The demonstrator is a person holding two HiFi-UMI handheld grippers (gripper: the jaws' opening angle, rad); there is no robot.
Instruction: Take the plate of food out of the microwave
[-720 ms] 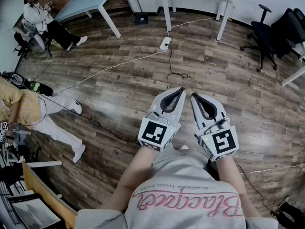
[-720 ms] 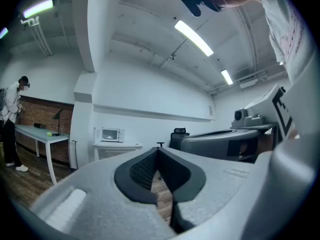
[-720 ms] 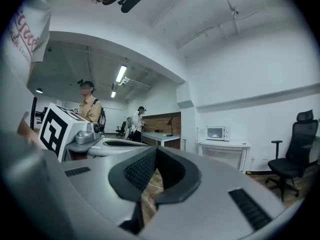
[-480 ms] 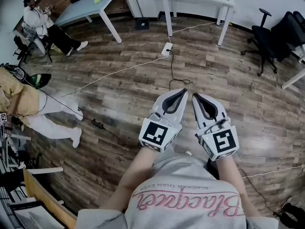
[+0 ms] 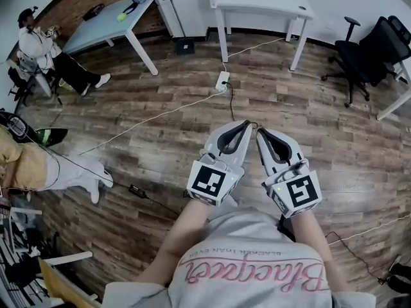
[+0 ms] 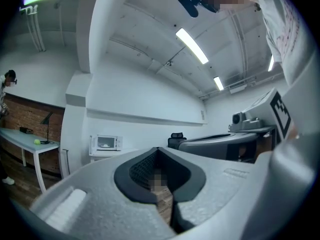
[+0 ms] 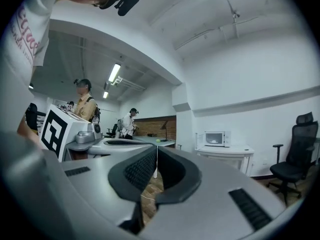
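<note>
Close in front of the person's chest, the left gripper point(image 5: 242, 124) and the right gripper point(image 5: 260, 132) are held level and side by side, tips nearly touching each other. Each has its jaws pressed together with nothing between them, as both gripper views show. Beyond the tips lies open wooden floor point(image 5: 160, 146), crossed by a pale cable point(image 5: 164, 113) that runs to a power strip point(image 5: 222, 79) straight ahead. The microwave point(image 7: 215, 138) stands well apart from both grippers, on a white tabletop point(image 5: 263, 0) against the far wall. A pale shape inside it is probably the plate of food point(image 7: 214, 141), though it is too small to tell. Its door looks shut, but that cannot be settled from here. The step in hand is judged to be the approach, and the reach has not begun. To do it well, the person should step over the cable and strip, not on them, and pass clear of the office chair point(image 5: 359, 50) at the right. They should stop square to the microwave's front, near enough that one gripper can work the door. The other gripper should spread its jaws before it reaches the plate's rim.
</note>
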